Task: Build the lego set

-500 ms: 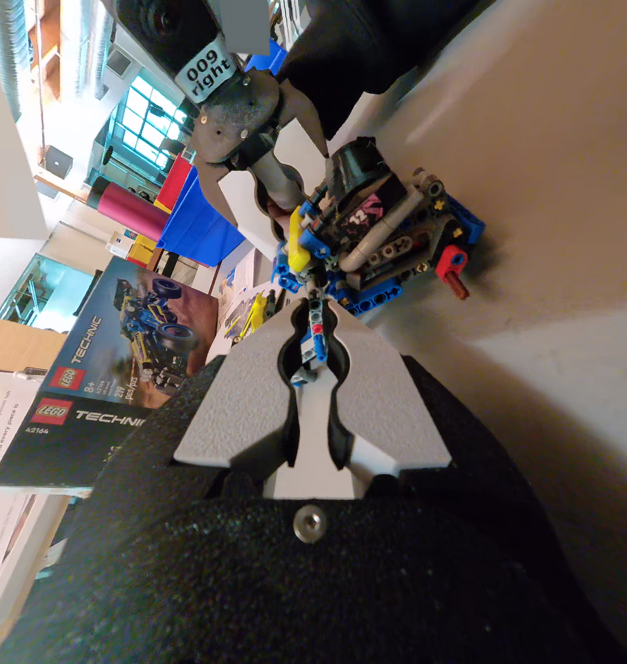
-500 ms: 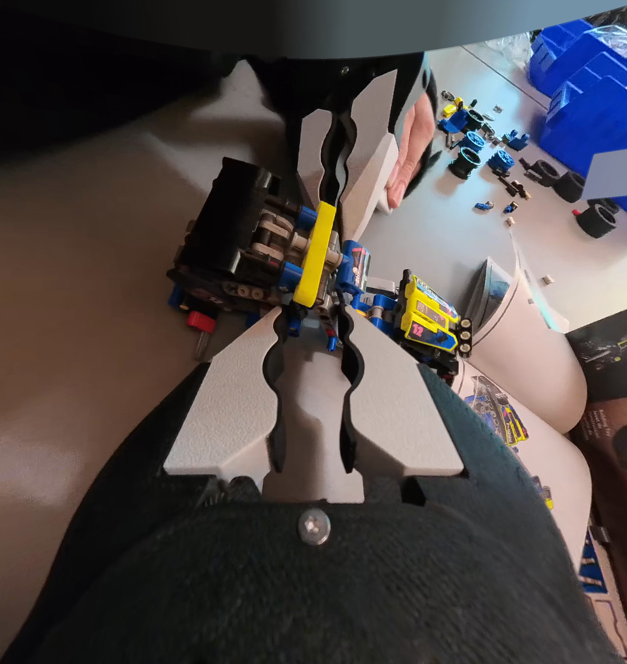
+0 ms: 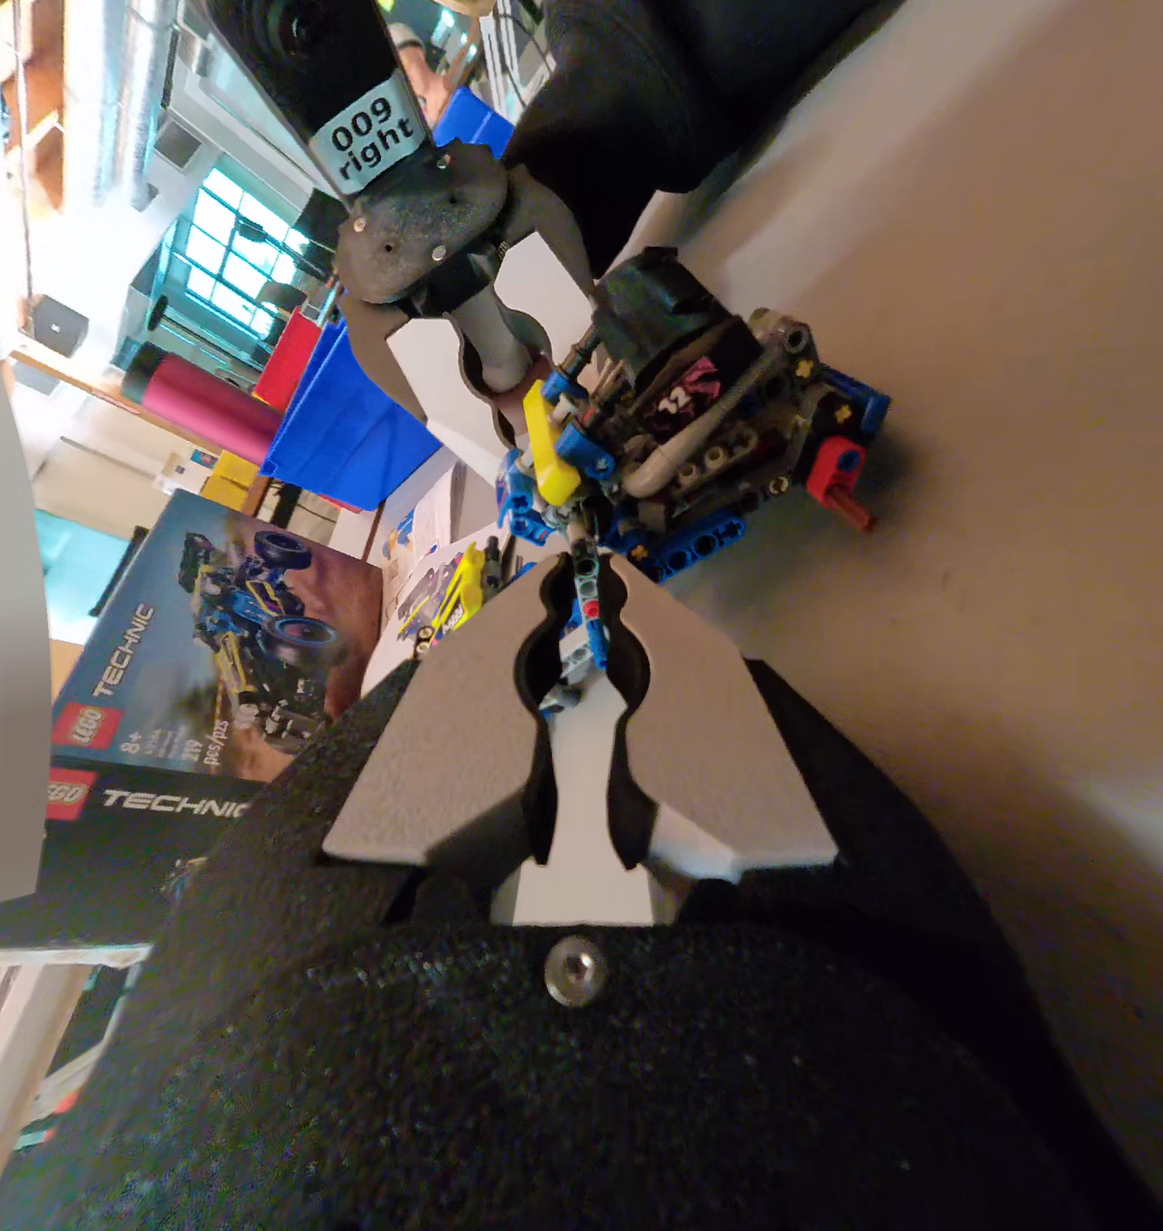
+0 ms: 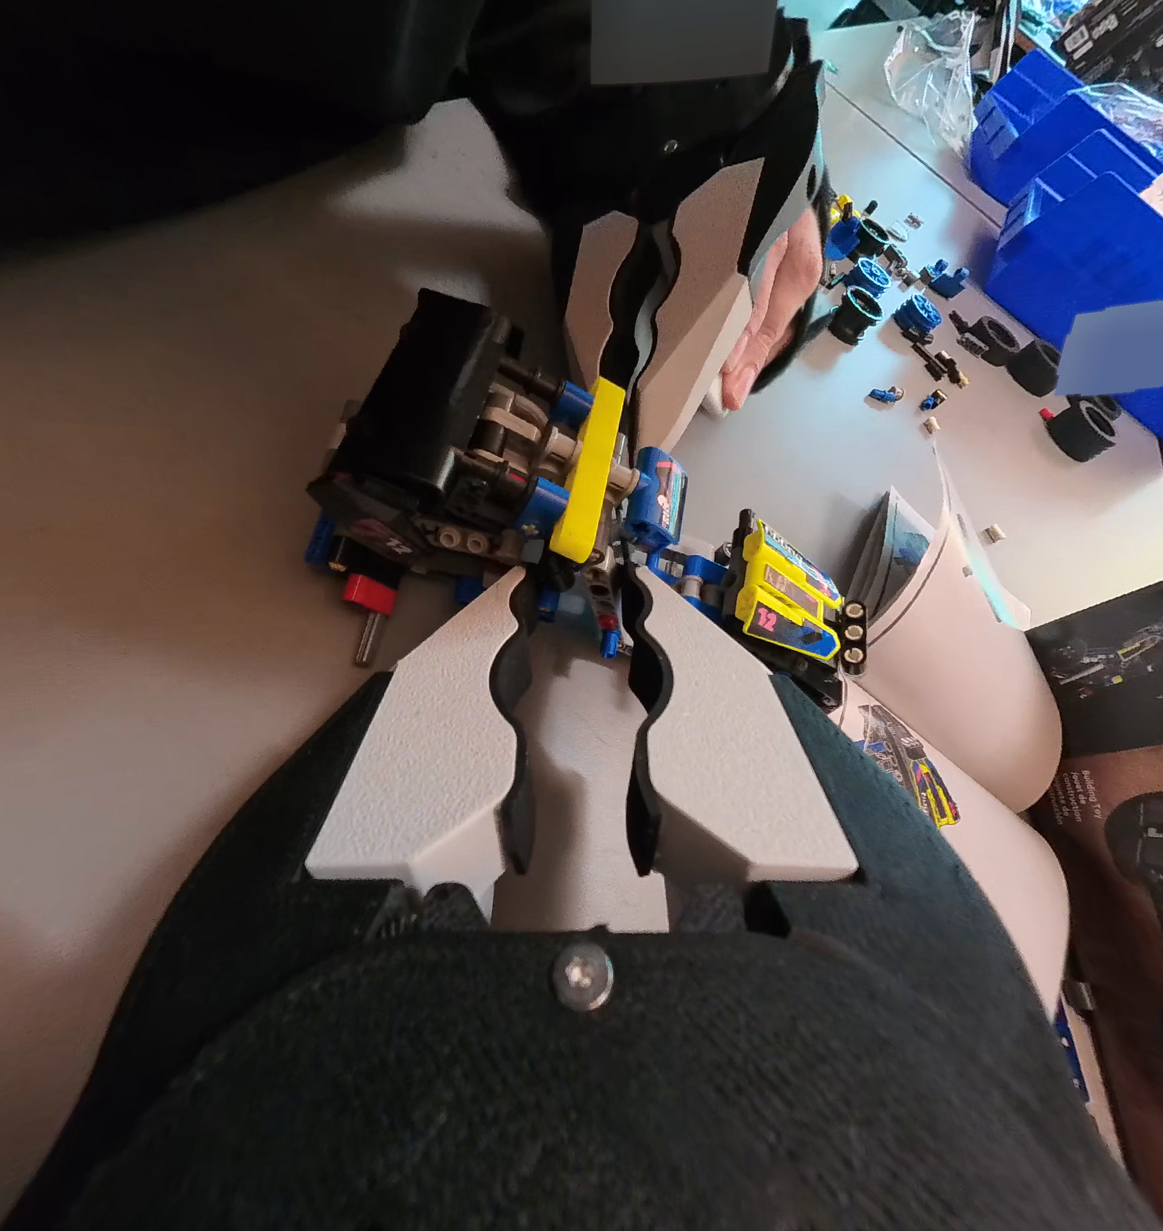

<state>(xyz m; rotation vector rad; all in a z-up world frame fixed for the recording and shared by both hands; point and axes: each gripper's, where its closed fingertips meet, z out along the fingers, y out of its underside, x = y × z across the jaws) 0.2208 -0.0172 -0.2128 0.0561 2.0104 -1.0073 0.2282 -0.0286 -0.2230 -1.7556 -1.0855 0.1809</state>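
Between both sets of fingers on the pale table (image 3: 965,333) sits a partly built brick vehicle (image 3: 685,433). Left gripper (image 3: 582,599) is clenched on a grey holed beam (image 3: 589,586) at its near end. Right gripper (image 4: 575,593) grips the same end, though whether its pads press cannot be told. Only the right wrist view shows loose wheels (image 4: 865,293) far right; only the left view shows the toy box (image 3: 219,639).
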